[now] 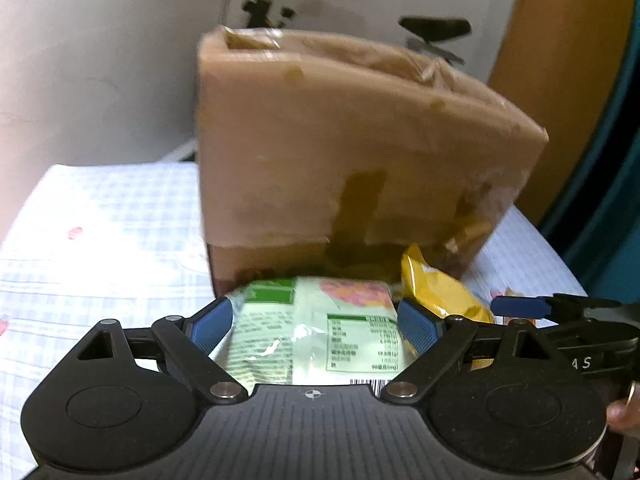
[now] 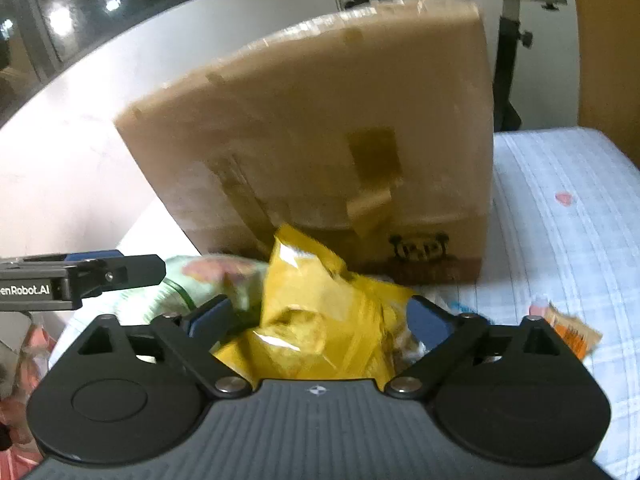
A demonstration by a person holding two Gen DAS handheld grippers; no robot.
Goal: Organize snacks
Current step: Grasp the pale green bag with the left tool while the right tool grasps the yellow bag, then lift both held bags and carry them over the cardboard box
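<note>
Cardboard box [image 1: 352, 152], tall, brown and taped, stands on a pale blue checked cloth [image 1: 112, 216] covering the surface. Just in front of its base lie two snack bags side by side: a green and white packet [image 1: 316, 328] printed with a nutrition table, and a crinkled yellow bag [image 2: 320, 312] to its right. The left gripper [image 1: 316, 320] has its blue pads spread wide on either side of the green packet, whether touching it is unclear. The right gripper [image 2: 320, 320] is likewise spread, straddling the yellow bag, not visibly pinching it
</note>
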